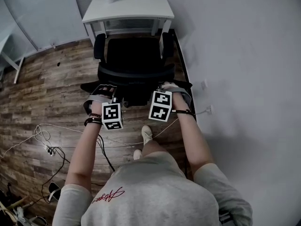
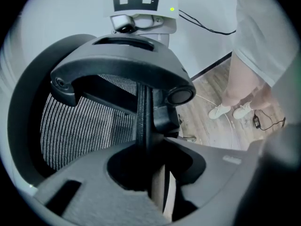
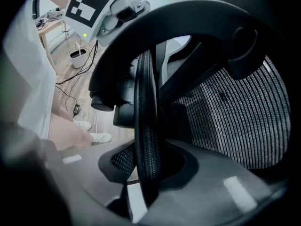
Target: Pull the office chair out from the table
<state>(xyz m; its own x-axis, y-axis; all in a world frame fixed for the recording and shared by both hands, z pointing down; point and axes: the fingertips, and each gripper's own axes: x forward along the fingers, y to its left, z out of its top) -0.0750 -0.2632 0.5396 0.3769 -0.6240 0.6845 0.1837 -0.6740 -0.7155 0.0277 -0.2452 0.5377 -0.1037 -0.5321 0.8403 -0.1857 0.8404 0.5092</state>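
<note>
The black office chair [image 1: 134, 55] stands on the wood floor [image 1: 47, 88], just in front of the white surface [image 1: 127, 8], with its back to the person. The left gripper [image 1: 106, 89] and the right gripper [image 1: 167, 86] are on top of the backrest [image 1: 136, 73], one near each end. In each gripper view the jaws are clenched on the thin mesh edge [image 2: 143, 126] of the backrest. To do this pull well, I think both hands should come back together at the same speed, so the chair rolls straight and does not swing into the wall [image 1: 235, 55] on the right. The person's shoes [image 1: 146, 134] and the cables [image 1: 51, 149] lie behind, so small steps look safest. The wheels are hidden under the seat. From above, the backrest hides the tips of the jaws. It is hard to tell whether the front of the seat is under the surface or already out.
</note>
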